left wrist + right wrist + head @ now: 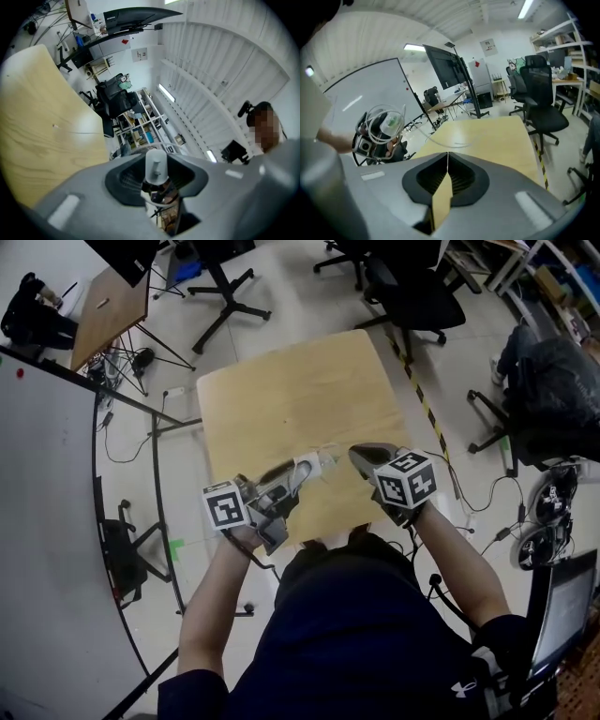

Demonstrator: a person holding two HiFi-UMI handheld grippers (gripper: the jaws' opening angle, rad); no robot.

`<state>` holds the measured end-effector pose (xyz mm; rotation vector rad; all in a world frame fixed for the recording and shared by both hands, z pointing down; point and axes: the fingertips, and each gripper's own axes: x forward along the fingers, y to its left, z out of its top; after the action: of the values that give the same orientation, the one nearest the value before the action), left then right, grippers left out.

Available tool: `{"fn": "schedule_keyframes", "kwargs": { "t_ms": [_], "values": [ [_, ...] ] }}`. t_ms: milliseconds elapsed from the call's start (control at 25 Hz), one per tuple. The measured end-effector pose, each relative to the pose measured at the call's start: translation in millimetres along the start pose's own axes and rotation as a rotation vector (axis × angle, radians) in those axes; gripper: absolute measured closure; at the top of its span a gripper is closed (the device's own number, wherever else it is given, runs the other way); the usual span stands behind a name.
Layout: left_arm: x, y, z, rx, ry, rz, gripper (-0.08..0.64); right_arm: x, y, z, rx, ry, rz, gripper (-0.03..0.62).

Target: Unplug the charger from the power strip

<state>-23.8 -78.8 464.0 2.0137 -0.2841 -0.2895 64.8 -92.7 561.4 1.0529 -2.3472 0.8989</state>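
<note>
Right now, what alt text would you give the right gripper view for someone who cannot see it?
The right gripper is shut on nothing above a pale wooden table. At left, the left gripper holds a white charger ringed by loops of clear cable; office chairs stand beyond the table.

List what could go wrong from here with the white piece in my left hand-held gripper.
1. The white charger is pinched between the jaws of the left hand-held gripper, in the air near the table. If the grip slips, it would likely drop.
2. Its thin cable hangs in loose loops and arcs in front of the right hand-held gripper, which is shut and empty. The cable could snag there.
</note>
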Motion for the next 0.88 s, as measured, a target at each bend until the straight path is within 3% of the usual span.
{"fn": "schedule_keyframes", "kwargs": {
  "t_ms": [160, 280, 400, 640, 880],
  "values": [
    [3, 20, -8, 0.017, 0.018, 0.064, 0.426, 16, -10, -24, 0.078, 0.035, 0.009, 0.581],
    [0, 63, -10, 0.067, 0.024, 0.188, 0.426, 33, -25, -47, 0.123, 0.081, -0.016, 0.581],
    [-7, 109, -21, 0.158, 0.085, 0.343, 0.426, 39, -31, -64, 0.185, 0.099, -0.031, 0.581],
    [-23, 170, -36, 0.266, 0.175, 0.583, 0.426, 47, -27, -80, 0.172, 0.135, -0.043, 0.581],
    [-30, 214, -56, 0.449, 0.356, 0.785, 0.426, 60, -26, -100, 0.151, 0.184, -0.057, 0.581]
  ]
}}
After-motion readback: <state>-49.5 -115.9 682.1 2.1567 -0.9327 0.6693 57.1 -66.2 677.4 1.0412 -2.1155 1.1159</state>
